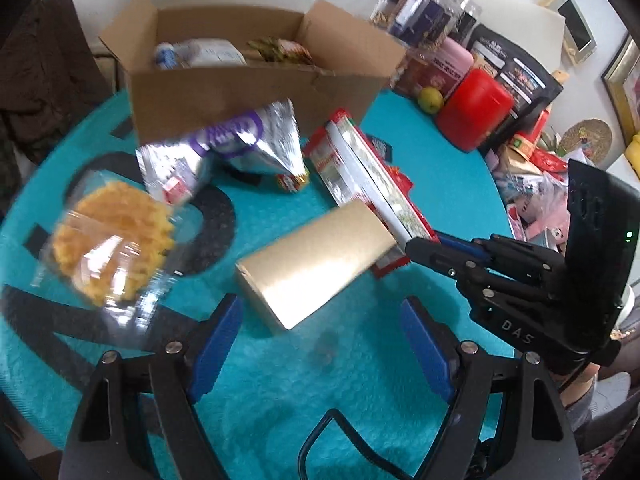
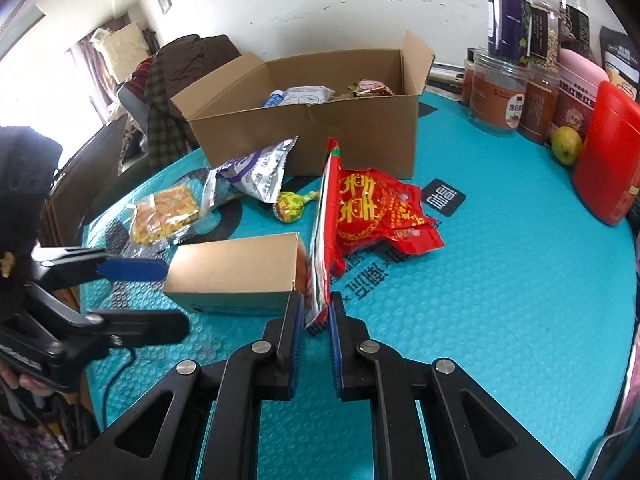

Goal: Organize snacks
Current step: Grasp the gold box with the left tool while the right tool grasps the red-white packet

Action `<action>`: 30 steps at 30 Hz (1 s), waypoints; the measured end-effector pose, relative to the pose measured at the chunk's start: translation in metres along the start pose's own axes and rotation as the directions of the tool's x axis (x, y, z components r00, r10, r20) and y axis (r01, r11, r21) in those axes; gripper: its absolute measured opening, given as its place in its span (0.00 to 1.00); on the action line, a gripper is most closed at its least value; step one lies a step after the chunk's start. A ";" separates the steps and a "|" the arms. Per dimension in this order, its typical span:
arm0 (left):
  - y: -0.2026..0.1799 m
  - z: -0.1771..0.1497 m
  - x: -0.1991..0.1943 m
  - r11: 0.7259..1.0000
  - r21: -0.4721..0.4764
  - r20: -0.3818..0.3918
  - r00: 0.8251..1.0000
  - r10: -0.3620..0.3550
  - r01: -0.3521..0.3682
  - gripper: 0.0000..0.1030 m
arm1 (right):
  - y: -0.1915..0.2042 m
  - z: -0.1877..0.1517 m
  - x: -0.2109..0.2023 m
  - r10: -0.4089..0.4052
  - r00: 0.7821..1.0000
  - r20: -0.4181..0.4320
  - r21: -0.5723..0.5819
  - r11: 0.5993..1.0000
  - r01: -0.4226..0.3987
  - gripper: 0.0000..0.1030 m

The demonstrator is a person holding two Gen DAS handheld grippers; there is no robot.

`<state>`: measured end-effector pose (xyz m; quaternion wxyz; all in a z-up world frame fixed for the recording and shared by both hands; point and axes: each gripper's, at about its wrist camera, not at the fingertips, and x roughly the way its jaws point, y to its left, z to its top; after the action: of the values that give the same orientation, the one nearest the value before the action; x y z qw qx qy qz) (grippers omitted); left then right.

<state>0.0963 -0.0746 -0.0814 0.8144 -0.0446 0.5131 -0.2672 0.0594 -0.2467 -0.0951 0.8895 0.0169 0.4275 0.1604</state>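
Observation:
A gold cardboard box [image 1: 316,264] [image 2: 236,276] lies on the teal mat. Its near end sits just at the tips of my left gripper [image 1: 322,344] [image 2: 176,298], which is open, with the blue pads clear of the box sides. My right gripper [image 2: 316,316] [image 1: 416,246] is shut on the lower edge of a flat red-and-white packet [image 2: 324,216] [image 1: 372,176], which stands on edge beside the gold box. Behind these lie a waffle packet [image 1: 112,240] [image 2: 166,212], a silver-and-purple bag [image 1: 224,144] [image 2: 256,176], a lollipop [image 2: 288,204] and red packets [image 2: 376,208].
An open cardboard carton [image 1: 248,92] [image 2: 320,136] with a few packets inside stands at the back of the mat. Jars [image 2: 508,92], a red canister [image 2: 608,152] [image 1: 474,112] and a green fruit [image 2: 566,146] line the right side. A chair with clothes [image 2: 168,92] stands behind on the left.

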 end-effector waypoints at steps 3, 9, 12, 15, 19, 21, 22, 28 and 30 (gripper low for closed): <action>0.002 0.005 -0.008 0.999 0.022 0.042 0.998 0.044 -0.045 0.79 | 0.001 0.005 0.004 0.003 1.000 0.010 -0.010 1.000 -0.002 0.14; 0.002 0.019 0.000 0.997 0.073 0.052 0.998 0.029 -0.033 0.79 | 0.002 0.021 0.018 0.014 0.999 0.031 -0.032 0.999 -0.013 0.22; 0.003 0.025 0.009 0.997 0.083 0.024 1.000 0.000 -0.002 0.79 | -0.002 0.026 0.024 0.042 0.999 0.031 -0.012 0.999 -0.042 0.22; 0.004 0.028 0.019 0.996 0.091 -0.004 1.000 -0.009 0.010 0.79 | -0.008 0.028 0.026 0.044 0.999 0.030 0.016 0.999 -0.044 0.10; 0.003 0.028 0.029 0.995 0.098 -0.042 0.999 -0.026 0.030 0.79 | -0.011 0.025 0.023 0.038 0.999 0.018 0.028 0.999 -0.038 0.10; 0.001 0.026 0.032 0.994 0.104 -0.050 0.998 -0.030 0.035 0.79 | -0.011 0.021 0.020 0.036 0.999 0.007 0.037 0.999 -0.037 0.10; -0.001 0.025 0.033 0.993 0.109 -0.051 0.998 -0.031 0.037 0.79 | -0.012 0.019 0.018 0.033 0.999 0.006 0.038 0.999 -0.033 0.10; -0.011 0.015 0.031 0.987 0.160 0.002 1.000 0.016 -0.016 0.79 | -0.008 0.004 0.003 -0.006 1.000 -0.001 0.037 0.999 0.006 0.10; -0.014 0.013 0.029 0.984 0.174 0.025 0.999 0.024 -0.028 0.72 | -0.006 -0.002 -0.002 -0.021 1.000 0.000 0.029 0.999 0.021 0.10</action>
<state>0.1118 -0.1036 -0.0940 0.8243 0.0303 0.4792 -0.3000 0.0580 -0.2528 -0.0960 0.8909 0.0253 0.4298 0.1450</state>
